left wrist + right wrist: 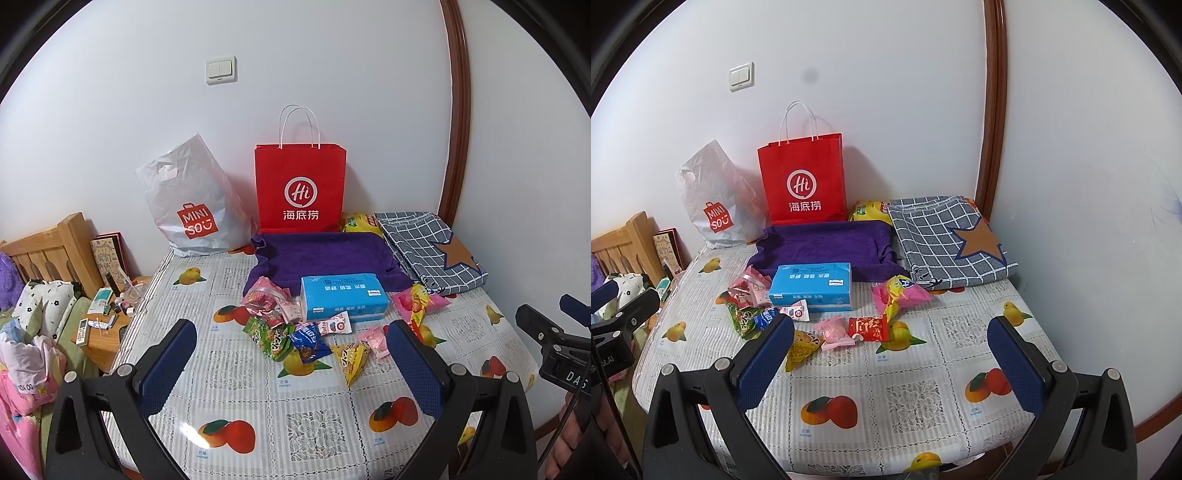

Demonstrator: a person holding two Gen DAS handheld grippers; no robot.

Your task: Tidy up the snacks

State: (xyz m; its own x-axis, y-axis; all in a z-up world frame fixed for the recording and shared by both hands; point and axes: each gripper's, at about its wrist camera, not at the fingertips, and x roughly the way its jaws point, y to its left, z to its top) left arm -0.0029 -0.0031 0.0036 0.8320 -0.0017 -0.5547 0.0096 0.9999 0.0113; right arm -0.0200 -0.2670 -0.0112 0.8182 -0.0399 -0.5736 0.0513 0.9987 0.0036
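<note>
Hovering over the tabletop's near edge, the left gripper [291, 363] and right gripper [892, 356] both hold their fingers spread wide and empty. The snacks [295, 332] lie heaped mid-tabletop beside the tissue box [341, 297]; a careless pinch could snag overlapping wrappers or the slick tablecloth [314, 417].

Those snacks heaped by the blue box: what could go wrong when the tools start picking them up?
Three likely snags. The snacks overlap in a heap beside the blue box, so a tool may pinch two packets together. The yellow packet lies right at the right tool's finger, easily nudged aside. The purple tray looks soft, so its wall might fold if a tool bumps it. The left tool hovers open.
</note>
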